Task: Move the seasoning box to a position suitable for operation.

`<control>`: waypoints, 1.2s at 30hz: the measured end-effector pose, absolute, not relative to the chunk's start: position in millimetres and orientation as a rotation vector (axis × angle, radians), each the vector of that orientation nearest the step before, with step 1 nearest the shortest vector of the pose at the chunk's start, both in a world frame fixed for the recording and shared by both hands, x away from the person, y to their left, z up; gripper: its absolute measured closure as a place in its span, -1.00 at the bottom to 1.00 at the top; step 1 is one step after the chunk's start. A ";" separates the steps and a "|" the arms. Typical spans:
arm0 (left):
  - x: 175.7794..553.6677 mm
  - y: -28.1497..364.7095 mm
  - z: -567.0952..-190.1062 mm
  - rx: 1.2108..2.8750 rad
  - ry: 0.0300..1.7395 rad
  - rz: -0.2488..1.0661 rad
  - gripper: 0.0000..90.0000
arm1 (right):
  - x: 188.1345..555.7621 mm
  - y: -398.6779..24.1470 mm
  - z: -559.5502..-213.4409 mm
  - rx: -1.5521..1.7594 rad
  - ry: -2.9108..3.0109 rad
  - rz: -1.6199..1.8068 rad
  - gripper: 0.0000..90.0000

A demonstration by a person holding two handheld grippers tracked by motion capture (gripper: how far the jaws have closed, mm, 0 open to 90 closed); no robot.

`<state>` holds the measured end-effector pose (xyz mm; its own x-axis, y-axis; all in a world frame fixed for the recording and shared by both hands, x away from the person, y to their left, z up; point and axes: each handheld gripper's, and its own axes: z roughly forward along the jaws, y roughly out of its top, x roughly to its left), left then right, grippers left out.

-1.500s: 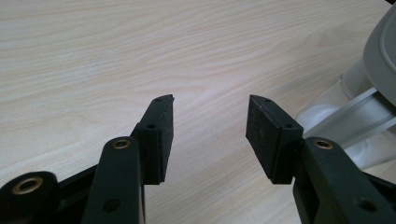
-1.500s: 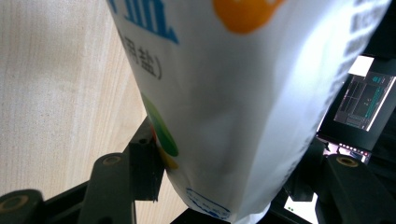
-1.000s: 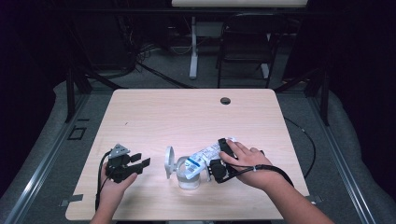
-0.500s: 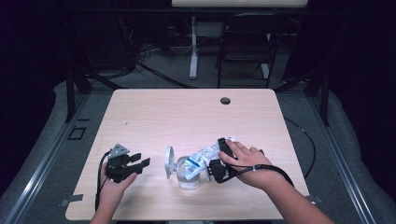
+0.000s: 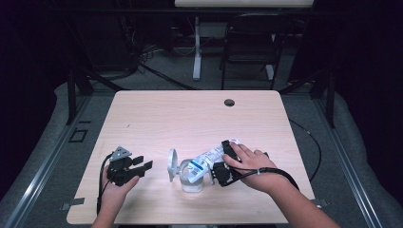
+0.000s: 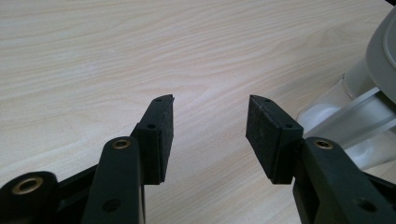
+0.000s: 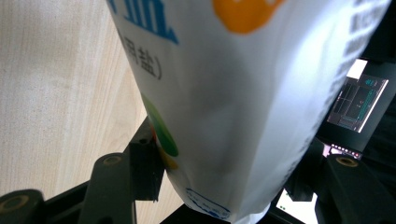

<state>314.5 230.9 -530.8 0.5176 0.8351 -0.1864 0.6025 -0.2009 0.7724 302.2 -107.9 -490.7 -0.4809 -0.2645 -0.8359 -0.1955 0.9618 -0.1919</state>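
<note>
White, printed pouch (image 5: pixel 205 160) is pinched at its base by the right tool (image 5: pixel 222 167), tipped mouth-down over the clear jar (image 5: pixel 190 178) for pouring, while the left tool (image 5: pixel 142 166) rests spread and empty on the desk (image 5: pixel 190 114).

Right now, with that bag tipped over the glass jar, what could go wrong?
1. The white bag is held by its bottom end in the right tongs, tilted down at the clear jar; if the mouth drifts off the rim, the contents may spill on the table.
2. The left tongs stand open, apart from the jar, so nothing steadies it; a nudge from the bag could tip it.
3. The hinged lid stands open beside the bag and might get knocked.
</note>
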 end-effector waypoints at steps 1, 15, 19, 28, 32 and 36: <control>314.4 230.9 -530.6 1.912 1.183 0.348 0.15 | 302.1 -107.8 -490.7 -0.326 2.084 -0.087 -0.06; 314.8 231.7 -531.3 1.913 1.179 0.347 0.15 | 301.1 -106.8 -490.1 -0.331 2.077 -0.108 -0.05; 314.7 231.6 -531.0 1.919 1.177 0.343 0.16 | 301.1 -106.1 -489.2 -0.341 2.072 -0.117 -0.05; 314.7 231.8 -530.9 1.919 1.177 0.342 0.16 | 301.0 -105.9 -488.9 -0.345 2.071 -0.118 -0.05; 314.8 231.6 -531.2 1.912 1.179 0.349 0.16 | 301.3 -106.6 -490.1 -0.340 2.076 -0.098 -0.05; 314.7 231.8 -531.3 1.911 1.182 0.346 0.16 | 301.0 -106.3 -489.6 -0.344 2.070 -0.106 -0.05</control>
